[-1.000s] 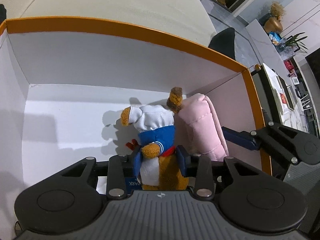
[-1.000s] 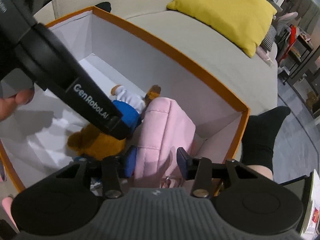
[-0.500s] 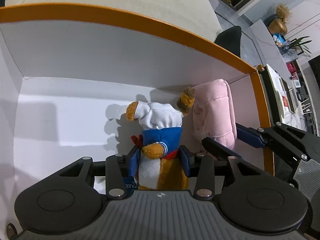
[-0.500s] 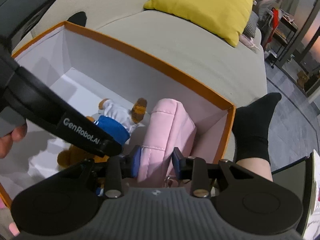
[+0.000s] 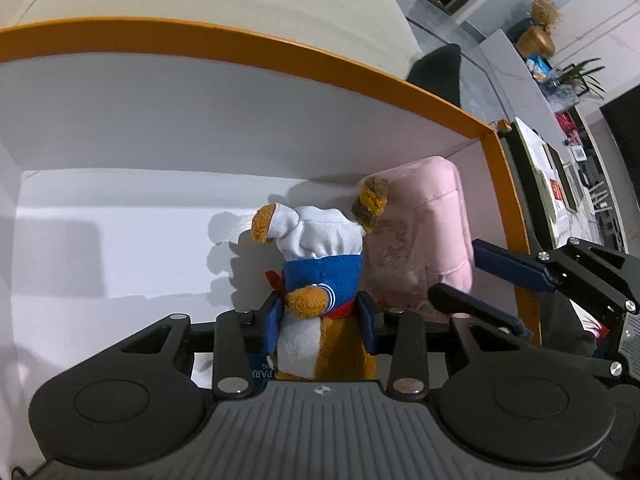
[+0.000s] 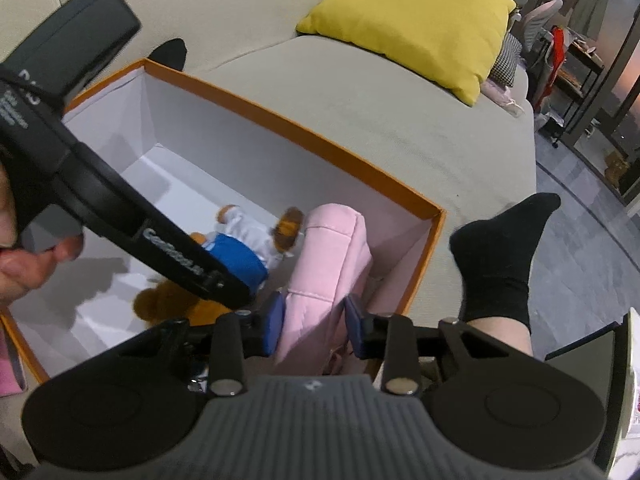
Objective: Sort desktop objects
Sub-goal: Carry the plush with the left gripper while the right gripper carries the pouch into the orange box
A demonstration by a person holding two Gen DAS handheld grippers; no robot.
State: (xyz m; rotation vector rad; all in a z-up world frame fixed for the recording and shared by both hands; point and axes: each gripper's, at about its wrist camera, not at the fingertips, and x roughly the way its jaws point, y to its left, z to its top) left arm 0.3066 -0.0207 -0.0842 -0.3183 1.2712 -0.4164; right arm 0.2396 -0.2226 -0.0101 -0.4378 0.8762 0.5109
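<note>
Both items sit deeper in the box than a second ago, the pink bag now nearer the far right corner.

Box (image 5: pixel 280 56): rectangular, orange rim, smooth white inner walls and floor.

Plush toy (image 5: pixel 320 264): brown fuzzy fabric, white shirt, blue sailor collar, red trim; inside the box, touching the bag. Left gripper (image 5: pixel 320 316): blue pads closing on the toy's body, pressing both sides.

Pink bag (image 6: pixel 328 264): padded, stitched, soft; upright against the box's right wall. Right gripper (image 6: pixel 314 326): clamped on it.

Surroundings: beige sofa (image 6: pixel 360 92), yellow cushion (image 6: pixel 416 16), black-socked foot (image 6: pixel 500 248) beside the box.
</note>
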